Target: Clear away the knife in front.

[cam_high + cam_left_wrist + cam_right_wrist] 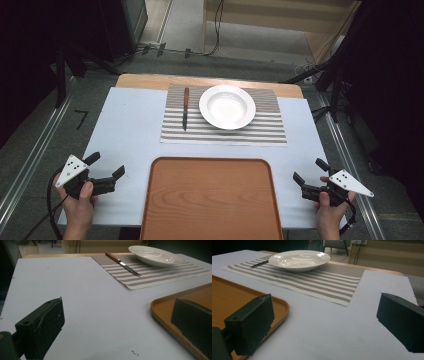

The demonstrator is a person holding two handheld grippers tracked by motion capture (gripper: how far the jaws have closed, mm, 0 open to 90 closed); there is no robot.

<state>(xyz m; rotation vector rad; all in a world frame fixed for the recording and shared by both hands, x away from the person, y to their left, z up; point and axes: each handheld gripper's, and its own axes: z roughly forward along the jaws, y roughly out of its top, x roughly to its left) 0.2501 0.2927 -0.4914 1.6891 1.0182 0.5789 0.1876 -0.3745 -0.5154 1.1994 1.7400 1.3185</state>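
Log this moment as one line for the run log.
left gripper: open, empty | right gripper: open, empty | tray: empty | plate and knife: on striped placemat, untouched

Pale lavender-white surface (125, 125). Placemat (270, 131) at twelve o'clock, striped grey-brown and white. On it, glossy white plate (227, 106); knife (185, 108) with red-brown handle and dark silver blade. Orange-brown wood-grain tray (211, 200) at six o'clock. Matte black left tool (106, 169) and right tool (309, 171), each with white dotted plate.

White-covered table (130, 135) — striped placemat (270, 131), wooden tray (210, 200) on it.
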